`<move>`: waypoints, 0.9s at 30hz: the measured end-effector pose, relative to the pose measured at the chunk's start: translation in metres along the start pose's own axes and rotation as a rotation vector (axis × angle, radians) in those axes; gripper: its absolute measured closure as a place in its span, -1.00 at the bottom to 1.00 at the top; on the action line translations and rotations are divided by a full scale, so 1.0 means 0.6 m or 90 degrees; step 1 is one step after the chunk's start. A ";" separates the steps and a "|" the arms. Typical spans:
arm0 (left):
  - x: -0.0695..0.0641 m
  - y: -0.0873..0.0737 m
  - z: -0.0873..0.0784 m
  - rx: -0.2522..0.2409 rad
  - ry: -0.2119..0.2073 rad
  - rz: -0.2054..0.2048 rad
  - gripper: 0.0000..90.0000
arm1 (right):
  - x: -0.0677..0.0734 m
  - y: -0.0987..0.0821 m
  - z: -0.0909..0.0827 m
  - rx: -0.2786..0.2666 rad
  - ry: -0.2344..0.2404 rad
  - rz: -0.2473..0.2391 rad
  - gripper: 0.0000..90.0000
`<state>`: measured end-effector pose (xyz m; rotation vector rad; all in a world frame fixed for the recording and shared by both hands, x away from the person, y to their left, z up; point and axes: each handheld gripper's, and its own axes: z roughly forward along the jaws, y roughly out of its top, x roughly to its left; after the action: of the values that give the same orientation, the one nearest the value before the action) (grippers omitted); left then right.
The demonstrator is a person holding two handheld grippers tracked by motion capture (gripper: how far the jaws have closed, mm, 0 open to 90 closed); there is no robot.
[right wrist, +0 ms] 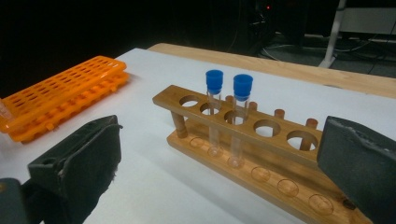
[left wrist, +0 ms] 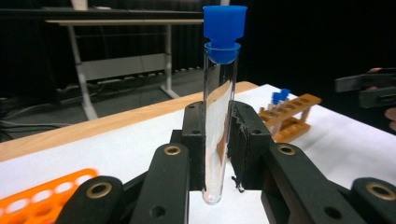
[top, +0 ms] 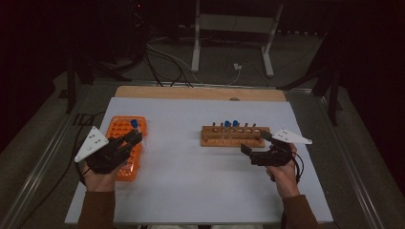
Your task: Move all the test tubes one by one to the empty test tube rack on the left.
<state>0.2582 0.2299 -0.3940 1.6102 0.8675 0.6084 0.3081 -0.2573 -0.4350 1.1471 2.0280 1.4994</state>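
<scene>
White table (top: 191,191): test tube (left wrist: 217,121) upright, clamped between left gripper (left wrist: 217,140) jaws.

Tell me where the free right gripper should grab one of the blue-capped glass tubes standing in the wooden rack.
Grip the bare glass just under the blue cap of the nearer blue-capped glass tube, above the top rail of the wooden rack. Come from the open front, jaws level either side. It stands upright with a neighbouring tube close beside it, so lift straight up. The open right gripper already faces it.

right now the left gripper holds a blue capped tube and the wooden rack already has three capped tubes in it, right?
Not quite: the wooden rack holds two capped tubes, not three, as the right gripper view shows. The left gripper does hold a blue-capped tube.
</scene>
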 end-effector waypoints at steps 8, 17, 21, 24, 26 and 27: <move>0.030 -0.026 -0.031 0.002 0.040 -0.016 0.74 | 0.002 0.000 0.000 -0.002 -0.001 -0.003 -1.00; 0.053 -0.052 -0.053 0.014 0.073 -0.031 0.74 | 0.004 0.000 0.000 -0.005 -0.001 -0.002 -1.00; 0.062 -0.062 -0.062 0.024 0.068 -0.030 0.74 | 0.003 0.001 -0.002 -0.008 0.000 0.000 -1.00; 0.067 -0.074 -0.069 0.035 0.076 -0.032 0.74 | 0.003 0.001 -0.003 -0.011 0.001 0.000 -1.00; 0.072 -0.084 -0.075 0.037 0.084 -0.040 0.74 | 0.003 0.001 -0.003 -0.012 0.001 0.000 -1.00; 0.075 -0.089 -0.078 0.035 0.088 -0.048 0.74 | 0.003 0.001 -0.003 -0.013 0.001 0.001 -1.00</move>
<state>0.2370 0.2979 -0.4387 1.5906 1.0498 0.6532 0.3058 -0.2570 -0.4336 1.1395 2.0096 1.5186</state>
